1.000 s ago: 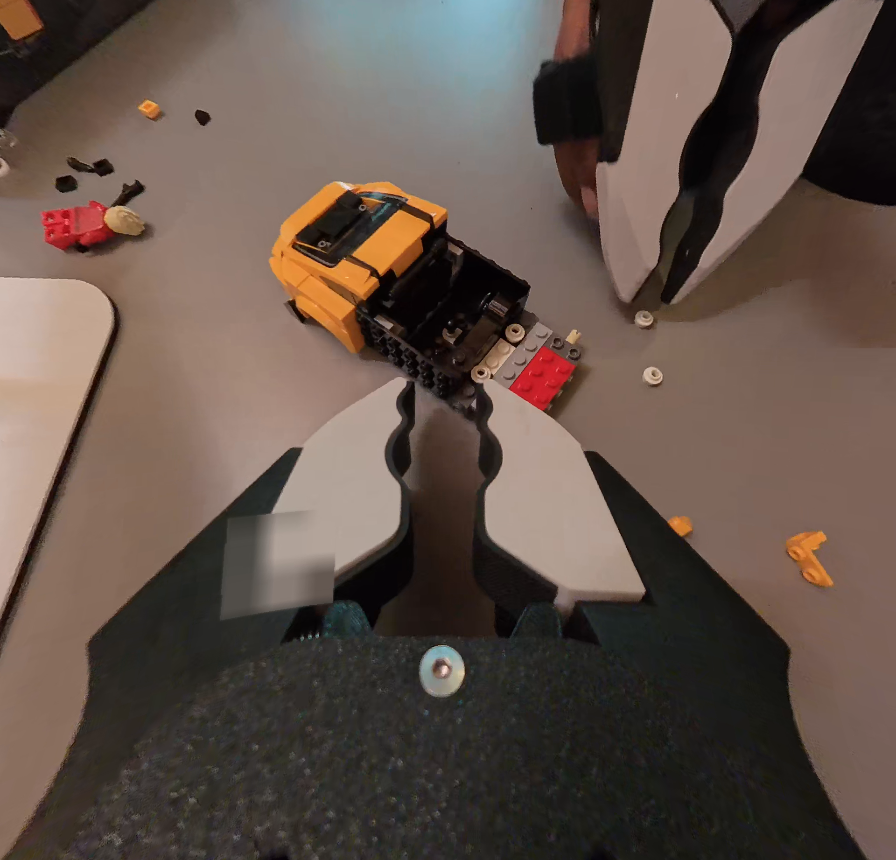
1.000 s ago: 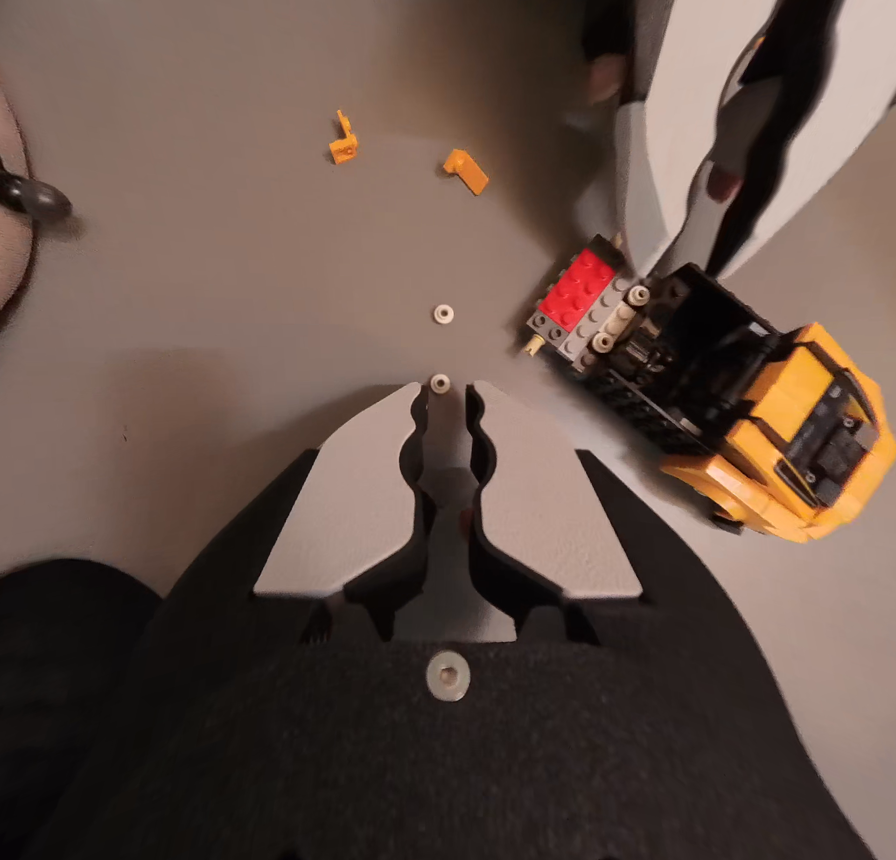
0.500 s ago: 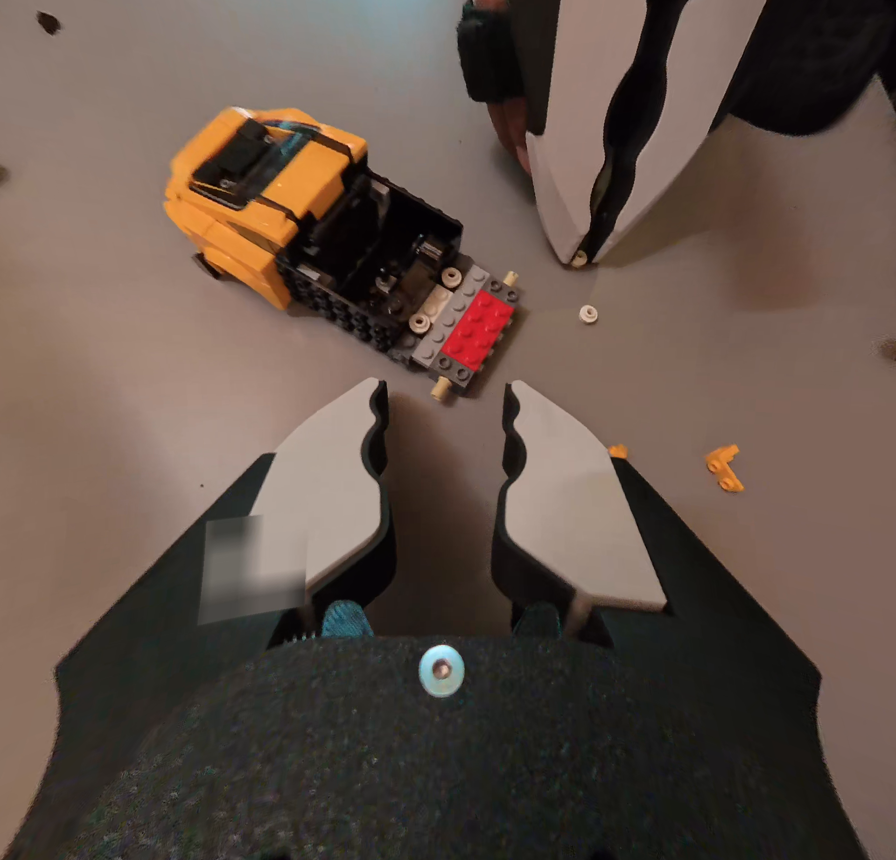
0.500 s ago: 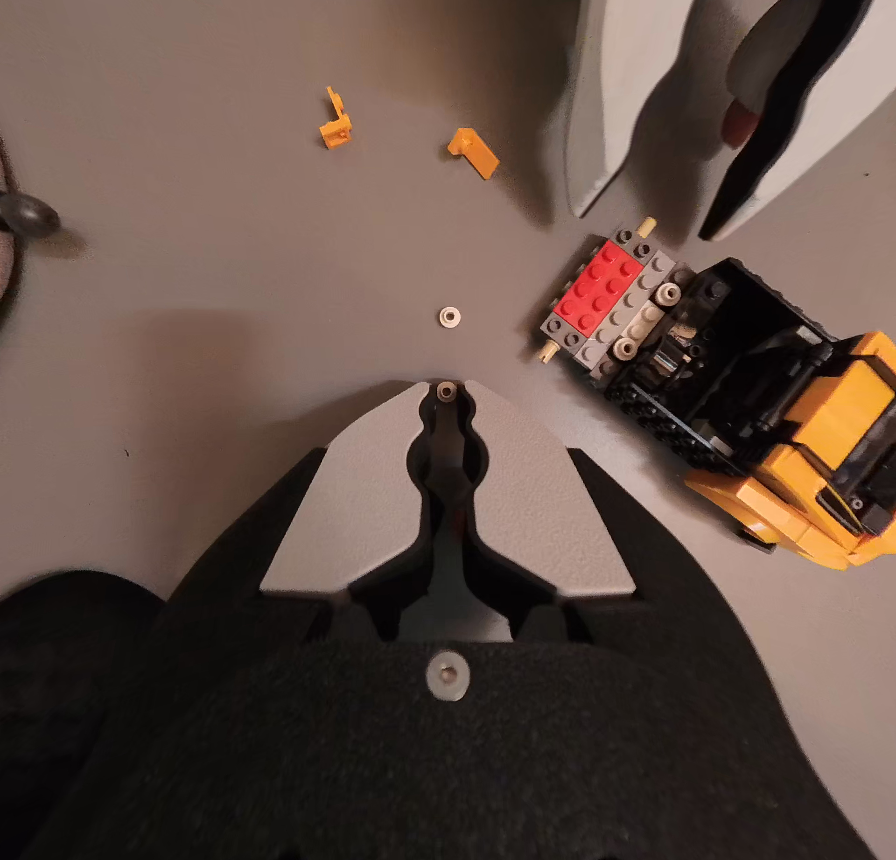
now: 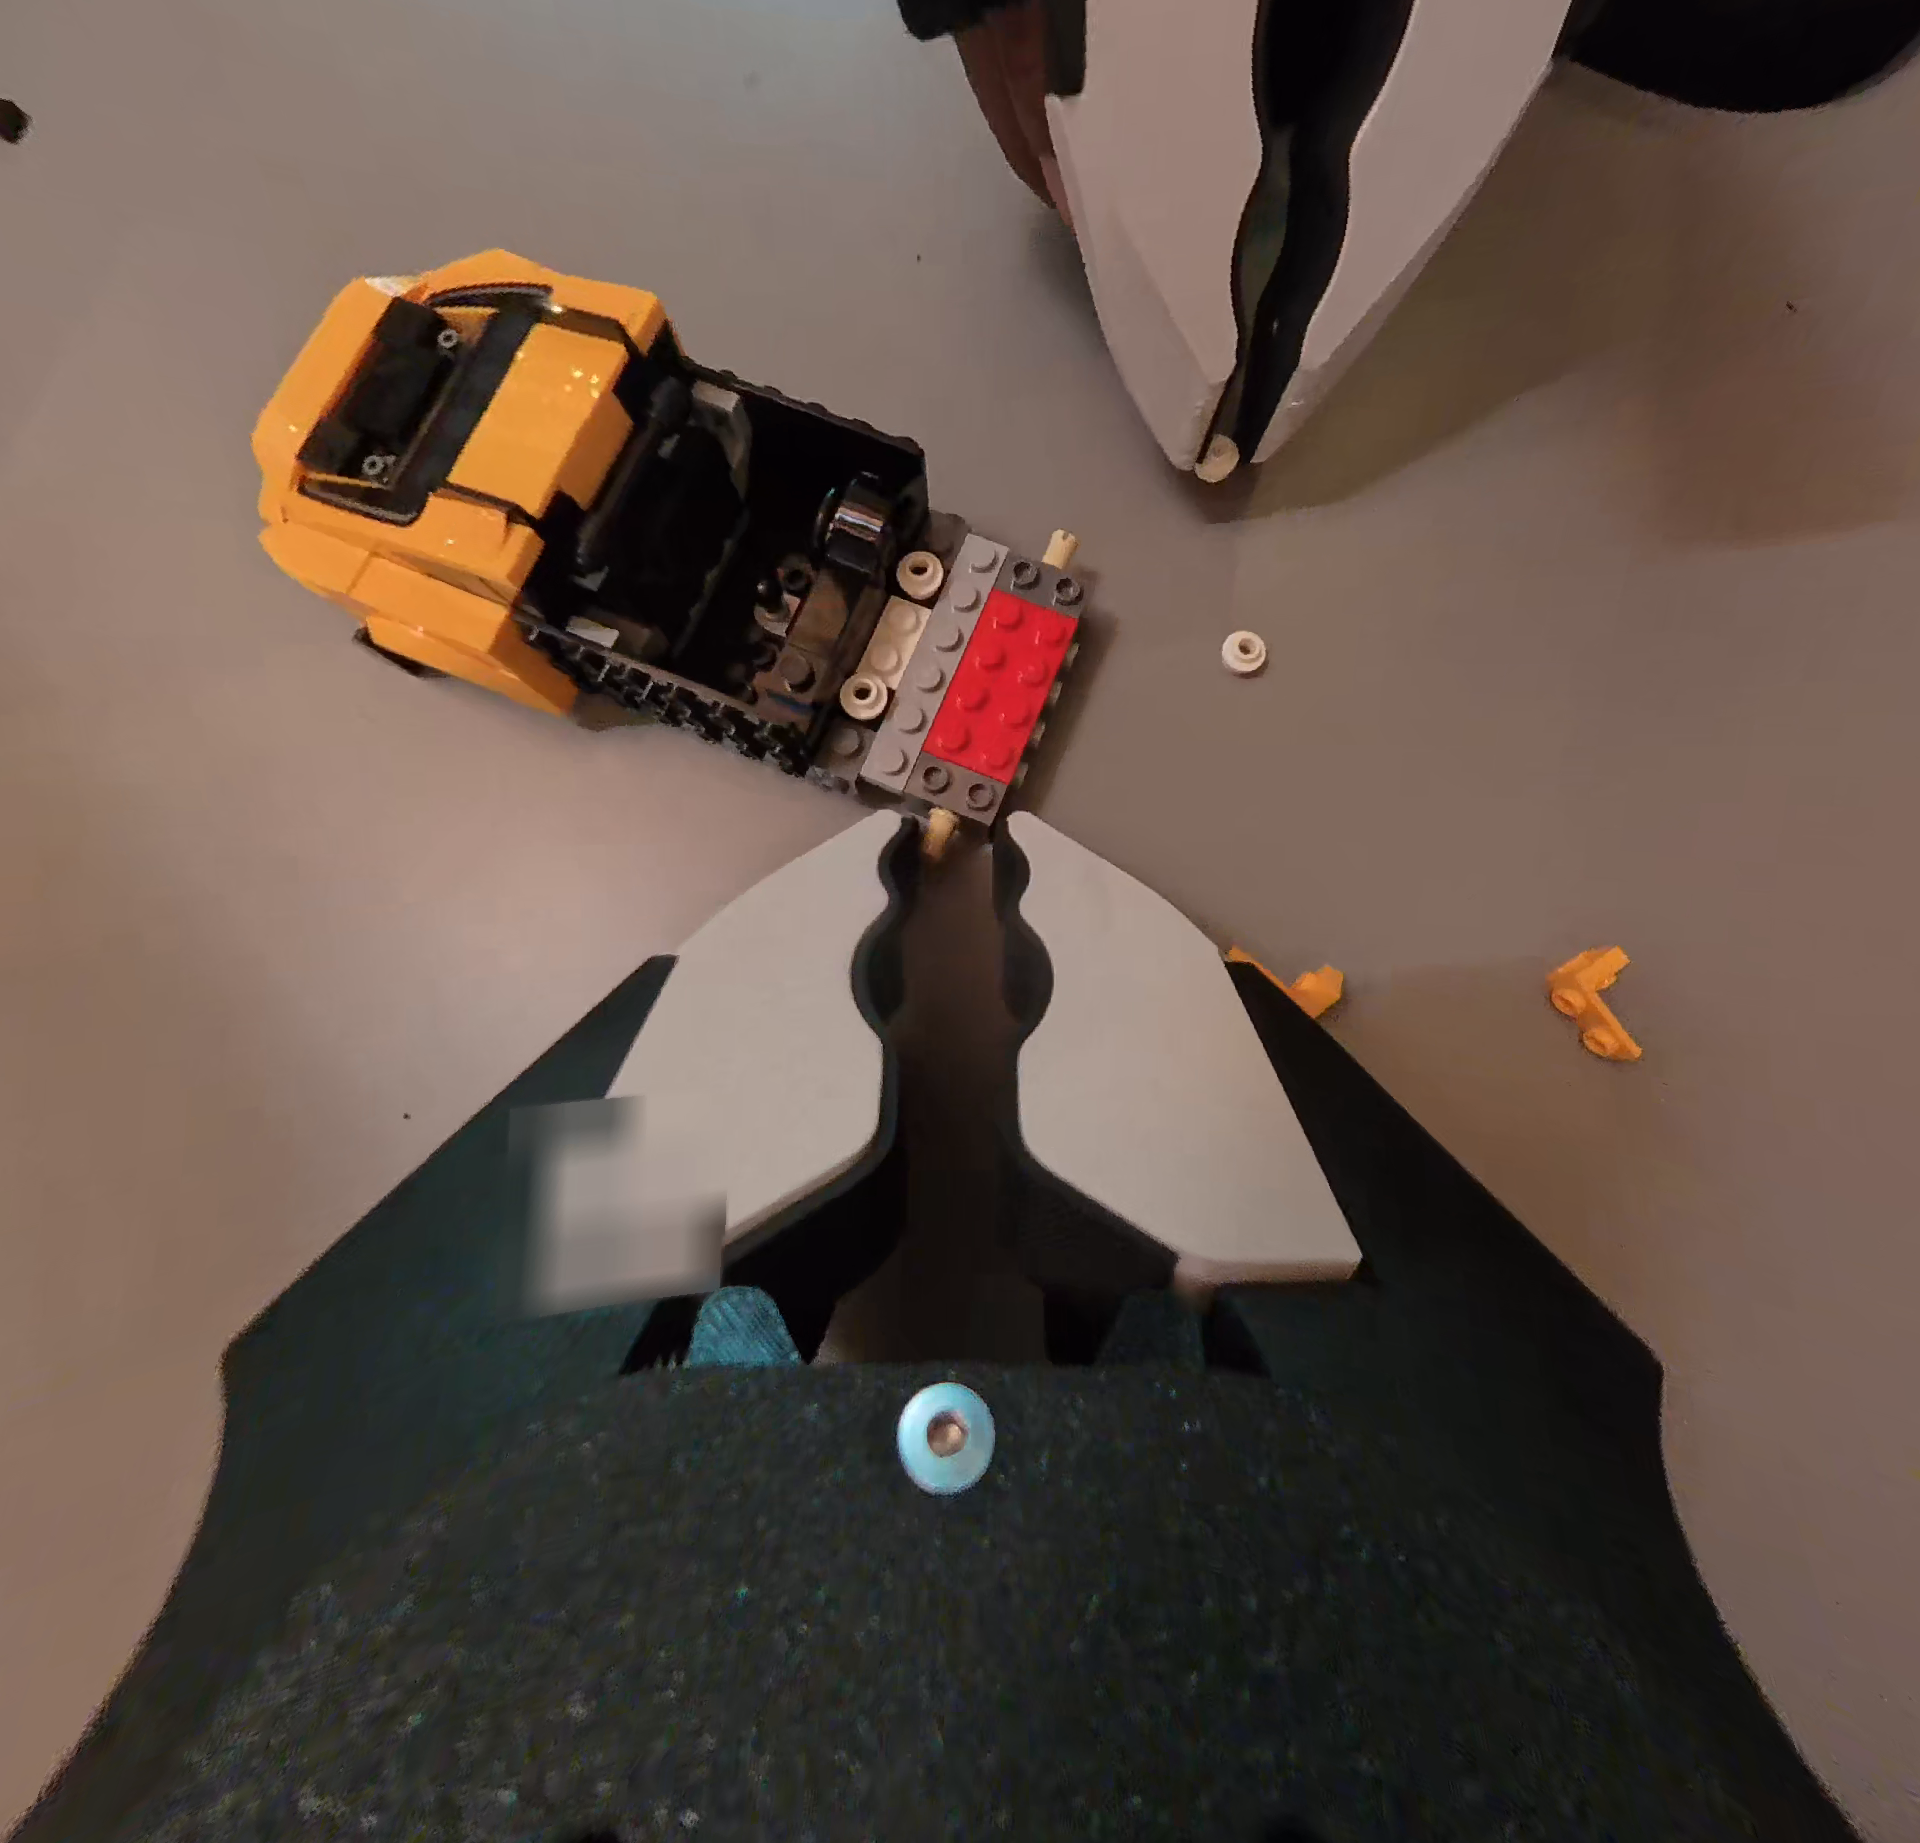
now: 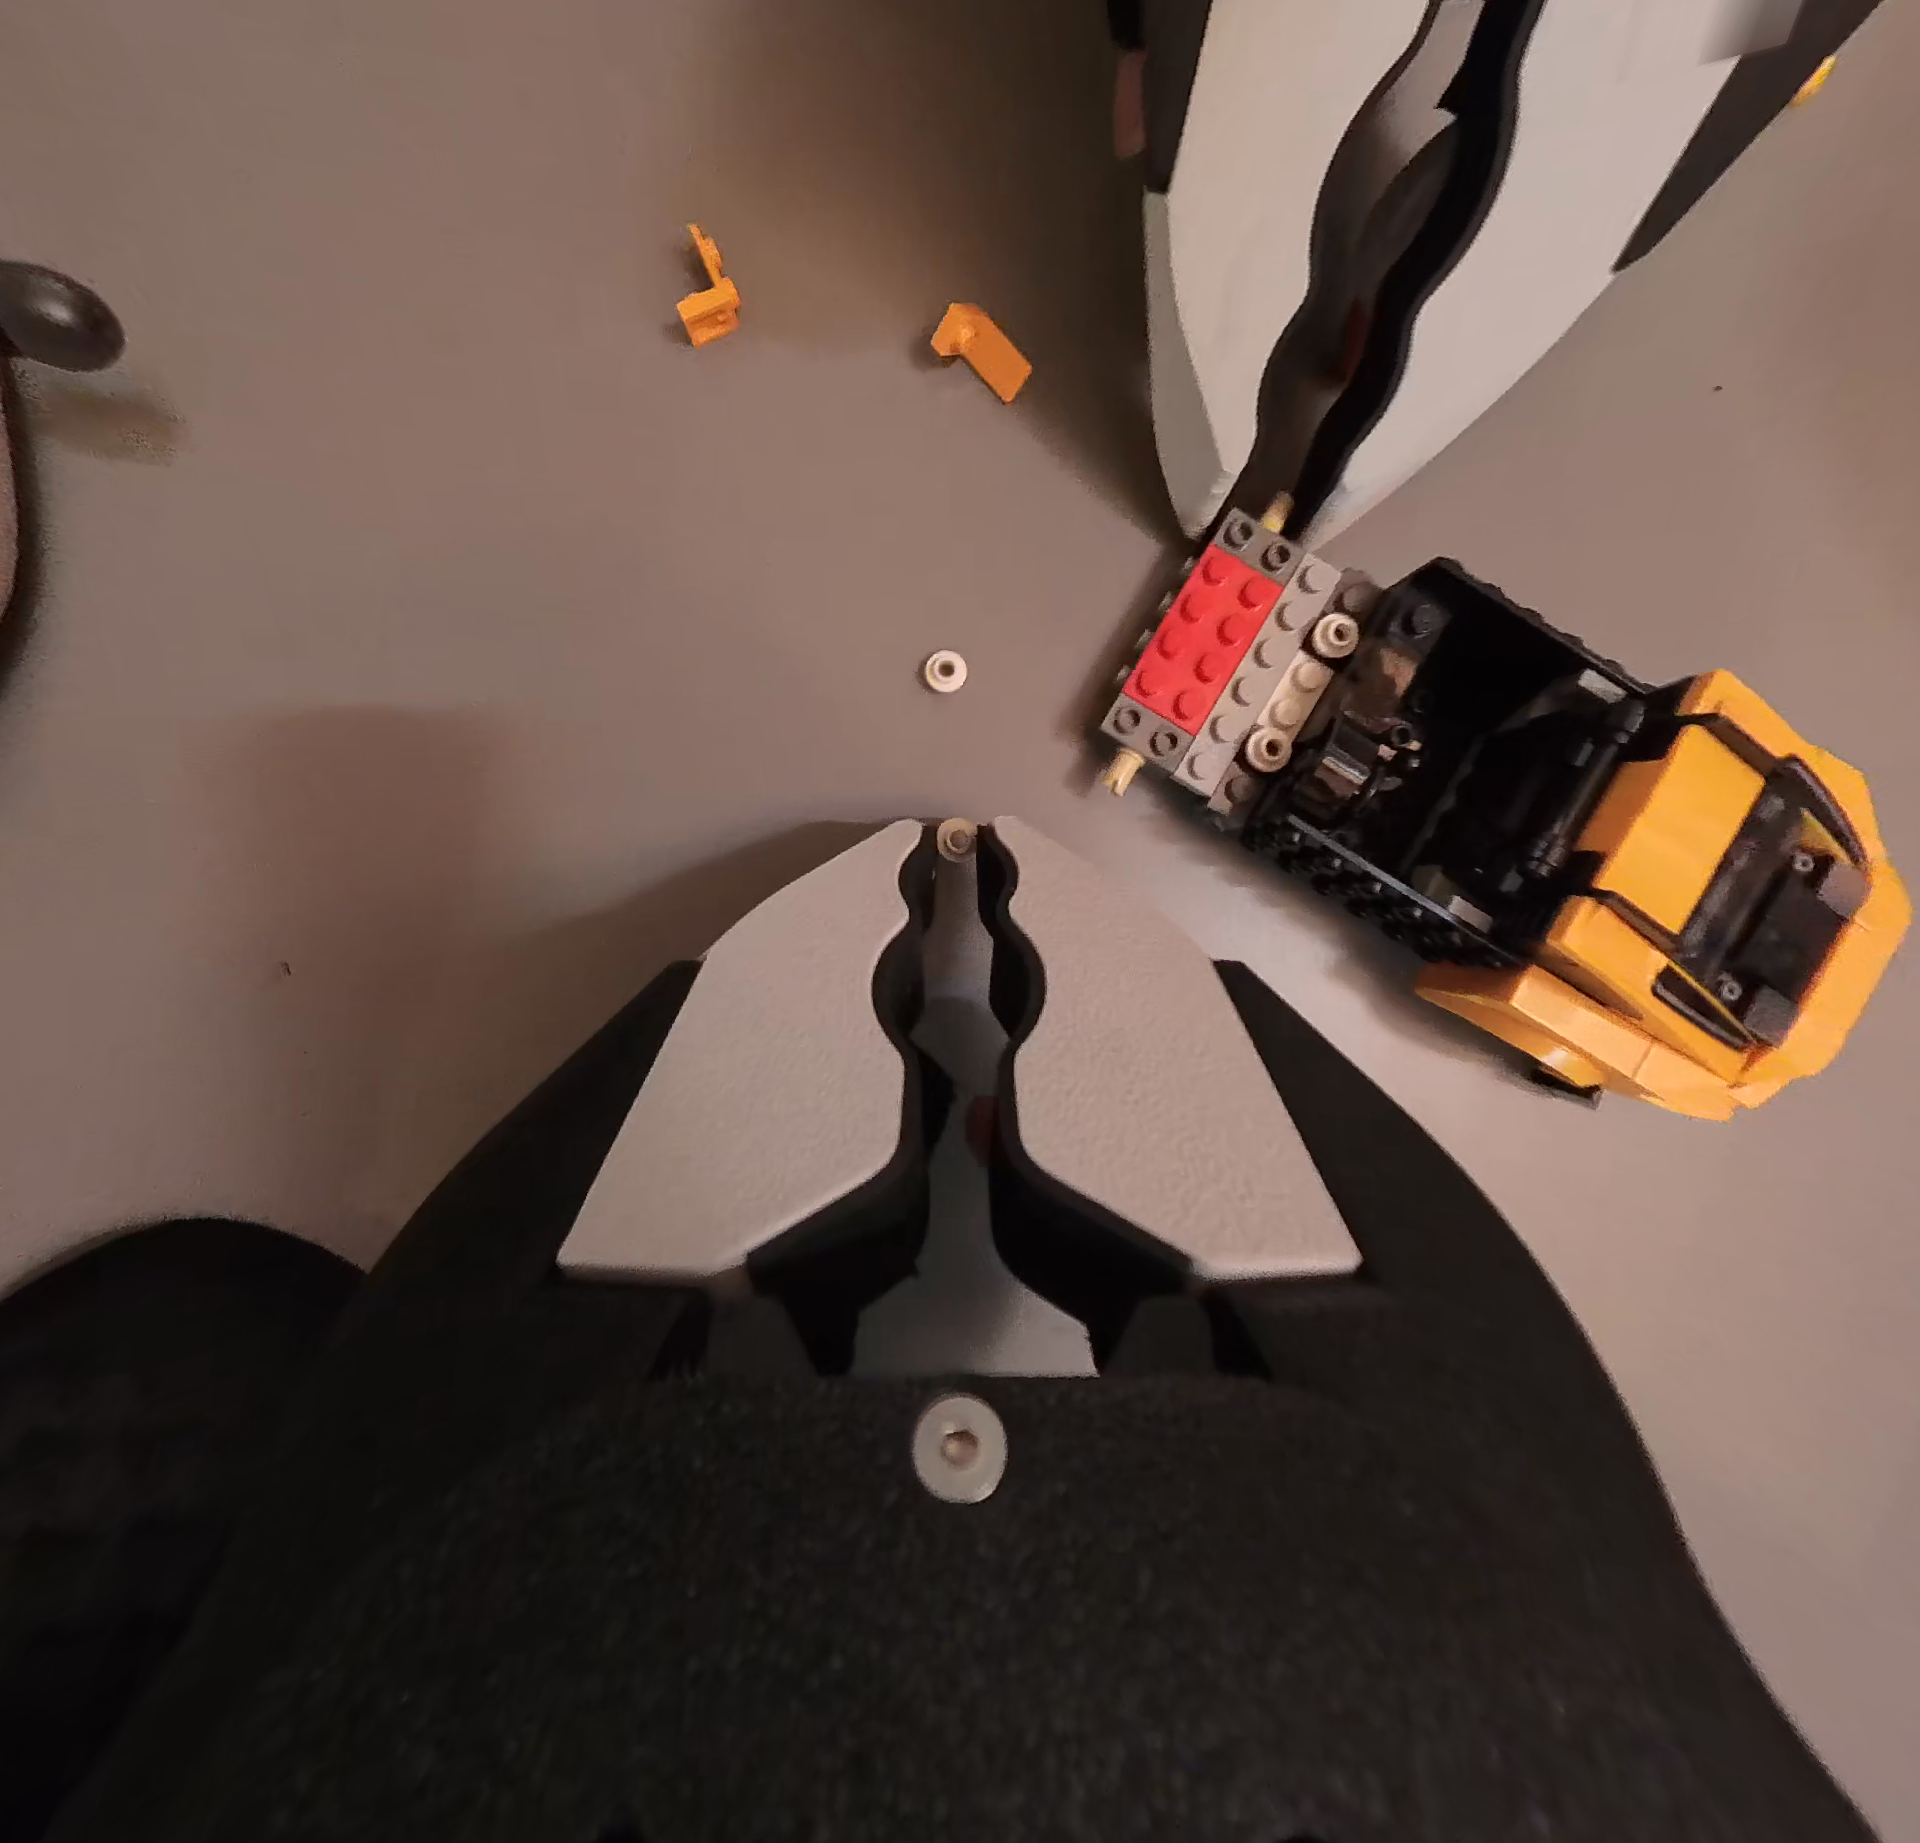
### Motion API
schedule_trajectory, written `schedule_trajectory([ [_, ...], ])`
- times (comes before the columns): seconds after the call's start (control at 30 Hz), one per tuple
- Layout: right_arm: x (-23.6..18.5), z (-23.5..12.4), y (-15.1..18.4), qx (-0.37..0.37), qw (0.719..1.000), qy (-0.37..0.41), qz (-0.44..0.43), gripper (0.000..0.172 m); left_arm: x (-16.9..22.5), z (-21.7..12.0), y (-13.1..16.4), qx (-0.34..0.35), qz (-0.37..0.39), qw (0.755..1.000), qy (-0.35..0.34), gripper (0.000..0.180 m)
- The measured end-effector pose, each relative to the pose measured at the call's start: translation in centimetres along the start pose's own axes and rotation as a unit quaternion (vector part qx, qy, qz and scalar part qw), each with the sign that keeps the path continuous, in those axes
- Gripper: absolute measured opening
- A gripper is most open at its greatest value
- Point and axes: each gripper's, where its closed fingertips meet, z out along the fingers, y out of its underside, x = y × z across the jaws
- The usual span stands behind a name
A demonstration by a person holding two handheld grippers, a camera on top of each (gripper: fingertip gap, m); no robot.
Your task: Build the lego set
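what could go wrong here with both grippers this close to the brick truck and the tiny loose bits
1. The right gripper pinches a small beige round stud only at its fingertips; it could pop out.
2. The left gripper flanks the tan axle pin on the truck; squeezing or pulling might drag the whole model.
3. The loose round stud and orange pieces nearby could get knocked away.

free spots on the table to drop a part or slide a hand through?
Bare grey table beside the orange toy truck, on the left tongs' side. Open patch around the round stud. Crowded: truck's red plate end, both tongs, orange brackets.
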Motion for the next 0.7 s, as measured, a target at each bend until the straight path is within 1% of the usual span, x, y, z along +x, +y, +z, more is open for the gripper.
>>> schedule_trajectory([
  [0.37,1.4,-1.3,-0.7,0.026,0.999,0.040,0.015,0.007,1.2,0.7,-0.8,0.000,0.012,1.000,0.014,0.011],
  [0.53,1.9,-1.3,-0.7,0.023,0.998,0.051,0.023,0.007,1.6,0.9,-1.0,-0.001,0.021,1.000,0.016,0.011],
  [0.7,2.2,-0.9,-0.9,0.023,0.998,0.055,0.027,0.007,1.9,0.9,-1.0,-0.003,0.024,0.999,0.021,0.015],
])
